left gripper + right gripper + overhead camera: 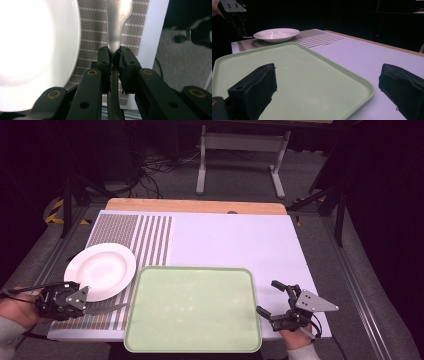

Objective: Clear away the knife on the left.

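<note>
While the left gripper (75,302), at 8 o'clock on the table, clamps a stiff, slippery metal utensil (115,37) by its narrow handle beside the white plate (102,270), the right gripper (274,299) stands wide open, empty, at the green tray's (192,307) 3 o'clock edge.

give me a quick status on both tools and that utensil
Left tool shut on metal utensil, beside white plate. Right tool open at green tray edge, holding nothing. Tray bare, nothing in the way.
</note>
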{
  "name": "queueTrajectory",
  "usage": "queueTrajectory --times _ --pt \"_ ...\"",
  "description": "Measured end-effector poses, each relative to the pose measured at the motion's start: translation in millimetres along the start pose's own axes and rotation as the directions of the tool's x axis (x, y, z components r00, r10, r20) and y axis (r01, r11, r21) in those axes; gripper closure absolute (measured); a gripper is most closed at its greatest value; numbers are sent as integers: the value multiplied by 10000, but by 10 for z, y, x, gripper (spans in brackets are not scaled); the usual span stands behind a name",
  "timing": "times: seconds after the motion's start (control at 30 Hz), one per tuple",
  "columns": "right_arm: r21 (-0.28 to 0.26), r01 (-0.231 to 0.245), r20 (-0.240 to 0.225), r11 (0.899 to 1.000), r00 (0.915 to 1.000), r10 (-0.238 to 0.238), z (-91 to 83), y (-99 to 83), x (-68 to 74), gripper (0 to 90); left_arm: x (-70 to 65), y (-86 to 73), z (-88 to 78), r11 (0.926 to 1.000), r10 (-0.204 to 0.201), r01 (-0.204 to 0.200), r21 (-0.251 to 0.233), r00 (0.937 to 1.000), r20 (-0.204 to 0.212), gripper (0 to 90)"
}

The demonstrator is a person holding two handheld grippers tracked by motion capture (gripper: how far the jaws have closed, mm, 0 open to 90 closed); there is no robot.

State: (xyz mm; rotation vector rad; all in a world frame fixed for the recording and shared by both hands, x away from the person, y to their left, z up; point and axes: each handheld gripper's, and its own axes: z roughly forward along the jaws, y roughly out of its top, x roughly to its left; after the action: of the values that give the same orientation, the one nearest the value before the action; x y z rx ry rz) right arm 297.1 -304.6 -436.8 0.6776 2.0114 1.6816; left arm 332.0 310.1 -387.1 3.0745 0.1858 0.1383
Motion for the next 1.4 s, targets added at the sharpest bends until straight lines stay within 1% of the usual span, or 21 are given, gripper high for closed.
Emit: queueTrajectory --times 0.13,0.17,0.2,0.27,0.37,0.4,0.5,0.57,0.63,0.67,0.73,0.87,0.9,1.03,1.13,1.2,1.23,1.27,1.33,1.37,1.4 --pt "9 -14 -4 10000 10000 14 0 -2 0 19 0 40 -86 9977 -600 601 -315 9982 23 802" --pt "9 -14 -4 10000 10000 14 0 -2 0 19 0 40 -86 9977 -600 601 -315 9982 23 802" --pt "38 5 6 10000 10000 -5 -4 -6 0 19 4 66 -127 9955 -825 828 -465 9966 64 802" --pt "12 -11 17 10000 10000 11 -6 -5 -4 19 0 88 -162 9927 -1006 1008 -670 9949 57 802" --pt "3 0 28 10000 10000 0 -5 -2 -5 19 -17 125 -232 9838 -1293 1304 -1228 9915 167 802" --pt "13 -2 26 10000 10000 2 -3 -3 -3 19 -17 125 -232 9838 -1293 1304 -1228 9915 167 802" --pt "16 -15 26 10000 10000 15 -1 -5 -5 19 -28 165 -320 9731 -1563 1589 -1667 9873 284 802" --pt "34 -17 13 10000 10000 17 1 -5 -4 19 -30 187 -351 9695 -1663 1694 -1773 9856 319 802" --pt "39 4 7 10000 10000 -4 2 -4 -3 19 -25 211 -375 9657 -1799 1867 -1802 9822 533 802" --pt "44 8 8 10000 10000 -8 2 -3 -3 19 -23 218 -382 9636 -1860 1920 -1861 9813 494 802" --pt "36 12 5 10000 10000 -12 1 -2 -5 19 -5 227 -381 9583 -2030 2131 -1903 9766 715 802" --pt "58 23 11 10000 10000 -23 -2 -4 -10 19 4 253 -386 9493 -2336 2446 -1976 9692 780 802" --pt "58 23 11 10000 10000 -23 -2 -4 -10 19 4 253 -386 9493 -2336 2446 -1976 9692 780 802" --pt "32 -19 6 10000 10000 19 -5 -6 -15 19 -5 283 -445 9276 -2629 2795 -2477 9598 981 802" --pt "41 4 -16 10000 10000 -4 -3 -6 -14 19 -13 309 -468 9163 -2740 2948 -2713 9551 1125 802" --pt "40 -9 -6 10000 10000 9 -4 -6 -14 19 -17 329 -481 9041 -2897 3144 -2894 9488 1257 802" --pt "40 -9 -6 10000 10000 9 -4 -6 -14 19 -17 329 -481 9041 -2897 3144 -2894 9488 1257 802" --pt "32 -14 -11 10000 10000 14 -4 -6 -14 19 -18 347 -491 8917 -3041 3343 -3052 9418 1434 802" --pt "40 1 -25 10000 10000 -1 -3 -6 -14 19 -22 369 -494 8792 -3135 3467 -3269 9375 1510 802" --pt "54 -6 -12 10000 10000 6 -3 -6 -14 19 -22 386 -496 8754 -3159 3507 -3327 9360 1556 802" --pt "50 1 -9 10000 10000 -1 -2 -7 -16 19 -30 405 -496 8675 -3252 3616 -3416 9319 1607 802"
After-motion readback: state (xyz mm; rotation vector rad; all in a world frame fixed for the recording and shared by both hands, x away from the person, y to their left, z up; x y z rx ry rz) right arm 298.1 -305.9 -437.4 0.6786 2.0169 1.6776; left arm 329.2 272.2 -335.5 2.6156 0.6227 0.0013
